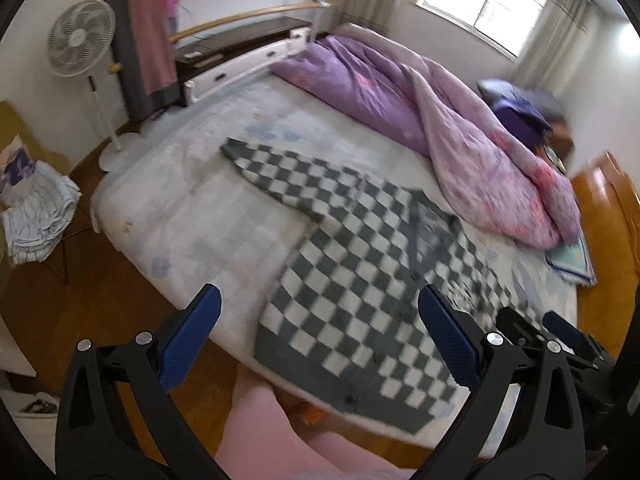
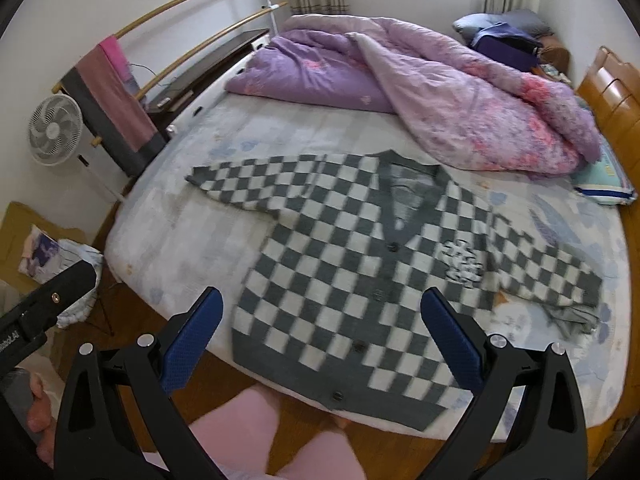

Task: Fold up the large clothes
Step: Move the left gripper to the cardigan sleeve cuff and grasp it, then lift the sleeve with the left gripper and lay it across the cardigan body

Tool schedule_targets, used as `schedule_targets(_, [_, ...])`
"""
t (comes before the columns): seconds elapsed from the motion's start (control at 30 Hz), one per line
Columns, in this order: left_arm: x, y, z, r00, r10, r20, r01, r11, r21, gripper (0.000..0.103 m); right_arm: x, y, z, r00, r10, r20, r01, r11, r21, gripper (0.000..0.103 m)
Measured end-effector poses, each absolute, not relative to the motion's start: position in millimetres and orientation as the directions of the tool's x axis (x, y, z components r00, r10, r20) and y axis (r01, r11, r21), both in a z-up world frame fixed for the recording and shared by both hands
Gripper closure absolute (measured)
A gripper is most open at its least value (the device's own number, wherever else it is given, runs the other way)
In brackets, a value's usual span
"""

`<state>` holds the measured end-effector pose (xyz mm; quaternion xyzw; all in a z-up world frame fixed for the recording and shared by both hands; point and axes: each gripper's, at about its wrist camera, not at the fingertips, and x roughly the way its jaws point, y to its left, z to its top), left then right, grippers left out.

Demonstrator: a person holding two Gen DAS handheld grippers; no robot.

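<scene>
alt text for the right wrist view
A grey-and-white checked cardigan lies spread flat, buttoned, on a bed, with the open right hand-held gripper above its hem. A rumpled purple quilt is heaped behind it.

Motion blur smears the checkered cardigan (image 1: 360,264); its right sleeve (image 2: 560,280) ends in an unreadable crumple.

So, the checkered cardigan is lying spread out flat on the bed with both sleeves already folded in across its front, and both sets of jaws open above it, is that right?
Not quite: the checkered cardigan lies flat on the bed, but its sleeves are stretched out to the sides, not folded in. The right wrist view shows it. Both sets of jaws are open.
</scene>
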<state>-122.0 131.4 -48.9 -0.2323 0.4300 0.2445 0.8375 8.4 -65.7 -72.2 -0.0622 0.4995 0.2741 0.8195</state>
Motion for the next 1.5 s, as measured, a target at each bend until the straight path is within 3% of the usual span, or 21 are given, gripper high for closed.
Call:
schedule_targets(0.5, [-30.8,363.9,-120.7,0.434,0.141,-0.890,-0.585,0.795,-0.159,0.005,87.4,112.0,-130.2,0.281,0.281,-0.917,-0.356,0.918,0.172,0.007])
schedule_targets(0.8, [75.8,496.6,-250.9,0.381,0.063,-0.922,-0.608,0.768,-0.199,0.007,149.9,180.5,-202.7,0.216,0.159,-0.963,-0.271,0.958,0.098,0.008])
schedule_targets(0.83, [86.4,507.3,-268.7,0.369,0.052,-0.928,-0.620,0.757,-0.204,0.014,154.0,184.6,-209.2,0.210,0.148,-0.966,-0.266,0.960,0.089,0.008])
schedule_targets(0.87, [98.2,520.7,-289.3,0.358,0.034,-0.933,-0.635,0.742,-0.216,0.028,162.1,188.9,-220.1,0.197,0.128,-0.972,-0.260,0.963,0.074,0.008])
schedule_targets(1.0, [137.0,564.1,-361.5,0.321,0.002,-0.947,-0.702,0.672,-0.236,0.029,185.1,200.6,-255.8,0.164,0.061,-0.985,-0.241,0.970,0.020,0.008])
schedule_targets(1.23, [186.7,607.8,-454.8,0.197,0.046,-0.979,-0.768,0.628,-0.125,0.036,207.9,208.0,-298.5,0.107,0.000,-0.994,-0.223,0.974,-0.024,0.008])
schedule_targets(1.3, [195.8,616.4,-473.1,0.148,0.055,-0.987,-0.777,0.624,-0.082,0.047,211.9,208.0,-307.5,0.094,-0.006,-0.996,-0.217,0.976,-0.026,0.008])
schedule_targets(1.37, [202.0,620.3,-478.9,0.140,0.096,-0.985,-0.757,0.652,-0.044,0.079,214.7,206.6,-315.3,0.097,-0.005,-0.995,-0.211,0.977,-0.025,0.008])
schedule_targets(1.4, [203.3,621.0,-475.9,0.146,0.116,-0.982,-0.752,0.658,-0.034,0.086,216.5,208.3,-318.3,0.098,-0.008,-0.995,-0.213,0.977,-0.028,0.008])
schedule_targets(1.5, [203.8,619.4,-454.2,0.172,0.138,-0.975,-0.731,0.681,-0.033,0.093,222.8,207.7,-326.8,0.119,-0.001,-0.993,-0.225,0.974,-0.028,0.008])
